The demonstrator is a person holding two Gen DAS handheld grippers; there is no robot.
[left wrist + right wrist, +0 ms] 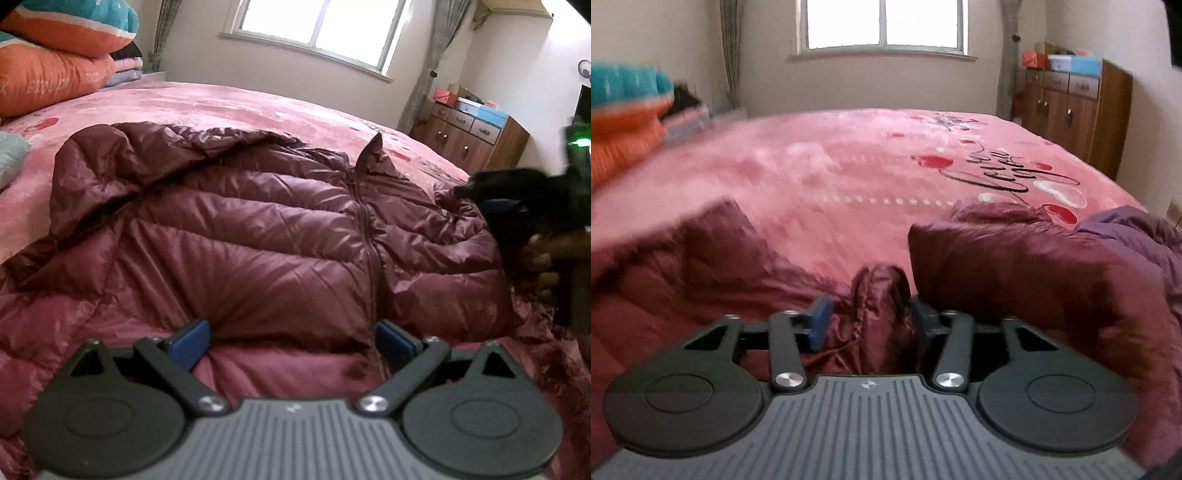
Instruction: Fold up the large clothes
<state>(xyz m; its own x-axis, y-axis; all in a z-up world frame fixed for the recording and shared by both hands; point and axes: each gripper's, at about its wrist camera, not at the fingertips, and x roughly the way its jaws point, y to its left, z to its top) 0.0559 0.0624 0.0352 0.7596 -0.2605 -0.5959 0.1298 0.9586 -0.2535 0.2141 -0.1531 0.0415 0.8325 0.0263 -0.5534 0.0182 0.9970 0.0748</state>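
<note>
Jacket (258, 229) sprawls across bed (849, 166) — left claw (291, 341) and right claw (868, 321) both spread, gripping nothing.

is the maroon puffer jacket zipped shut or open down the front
Zipped shut, as far as shows: on the puffer jacket the zipper runs closed from the collar down, both front panels meeting. Its lower end is hidden by the left gripper.

R gripper (866, 321) jaws apart, jacket (1034, 273) fold between

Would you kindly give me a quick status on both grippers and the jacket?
Left gripper open over jacket. Right gripper open, a fold of jacket between pads, unpinched. Jacket spread on bed, zipped. Nothing in the way.
</note>
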